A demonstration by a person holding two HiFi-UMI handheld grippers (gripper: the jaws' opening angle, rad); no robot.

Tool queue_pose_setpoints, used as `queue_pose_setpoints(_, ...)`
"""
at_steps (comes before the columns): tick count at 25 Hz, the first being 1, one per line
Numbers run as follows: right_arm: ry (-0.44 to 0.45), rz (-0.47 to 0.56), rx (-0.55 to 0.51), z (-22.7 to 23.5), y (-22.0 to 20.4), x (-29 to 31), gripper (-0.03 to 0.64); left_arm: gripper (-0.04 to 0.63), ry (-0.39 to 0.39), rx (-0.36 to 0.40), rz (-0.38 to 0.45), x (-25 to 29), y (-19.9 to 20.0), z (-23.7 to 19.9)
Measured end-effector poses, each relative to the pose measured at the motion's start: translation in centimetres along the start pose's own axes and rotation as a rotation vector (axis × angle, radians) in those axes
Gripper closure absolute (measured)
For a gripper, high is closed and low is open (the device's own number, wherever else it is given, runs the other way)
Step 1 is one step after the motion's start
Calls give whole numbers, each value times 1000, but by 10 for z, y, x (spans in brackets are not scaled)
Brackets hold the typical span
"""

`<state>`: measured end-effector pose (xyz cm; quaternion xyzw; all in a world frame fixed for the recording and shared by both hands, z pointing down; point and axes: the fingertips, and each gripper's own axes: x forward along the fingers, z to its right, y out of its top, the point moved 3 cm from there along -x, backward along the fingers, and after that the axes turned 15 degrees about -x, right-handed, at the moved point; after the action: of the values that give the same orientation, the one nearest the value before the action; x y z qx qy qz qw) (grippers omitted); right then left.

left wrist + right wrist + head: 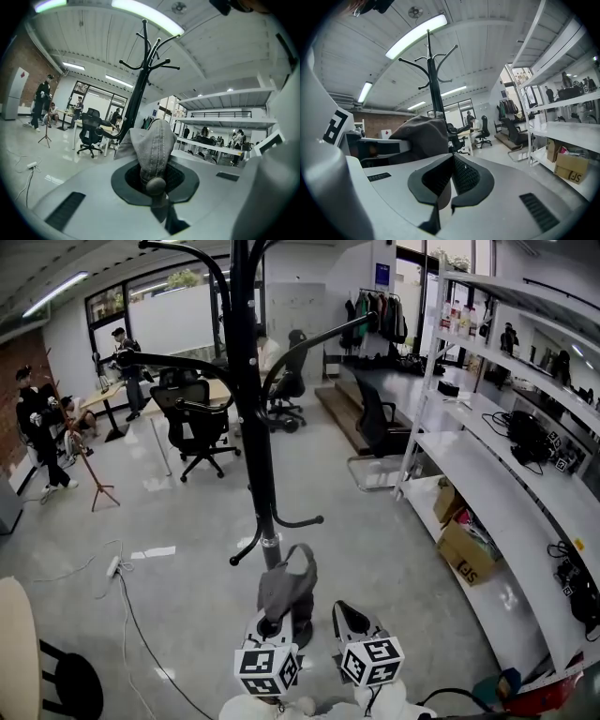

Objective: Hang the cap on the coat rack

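Grey stitched cap (152, 145), crumpled, pinched in left gripper (156, 186) — right gripper (451, 180) closed, empty.

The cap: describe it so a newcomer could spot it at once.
Find the tall black coat rack mid-floor. In front of it, the left gripper pinches a grey fabric cap. It is the only soft thing there; the right gripper beside it is shut, empty.

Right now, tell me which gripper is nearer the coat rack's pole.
Left. The left gripper, holding the cap, faces the pole head-on; the right gripper, shut and empty, sits off to its right.
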<state>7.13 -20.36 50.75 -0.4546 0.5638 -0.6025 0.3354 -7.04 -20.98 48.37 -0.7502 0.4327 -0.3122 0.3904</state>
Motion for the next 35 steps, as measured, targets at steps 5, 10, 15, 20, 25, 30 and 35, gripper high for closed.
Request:
queue_pose_setpoints(5, 2, -12, 4, 6, 4, 12, 606, 580, 4, -7, -6, 9, 5, -2)
queue_pose_setpoints(10, 22, 12, -16, 8, 15, 25, 606, 580, 13, -8, 7, 20, 11, -3)
queue_pose_setpoints(15, 44, -4, -12, 19, 12, 27, 606, 580, 37, -11, 21, 27, 12, 2)
queue_pose_setpoints(20, 70, -8, -4, 31, 9, 27, 606, 580, 0, 64, 147, 26, 32, 25)
queue_pose_setpoints(25, 93, -6, 0, 33, 9, 26, 606, 580, -41, 96, 274, 18, 73, 51)
queue_pose_setpoints(30, 105, -6, 10, 36, 5, 24, 606, 580, -64, 122, 360, 8, 104, 71)
queue_pose_setpoints(35, 117, -3, 10, 36, 6, 22, 606, 580, -81, 154, 414, 0, 121, 87)
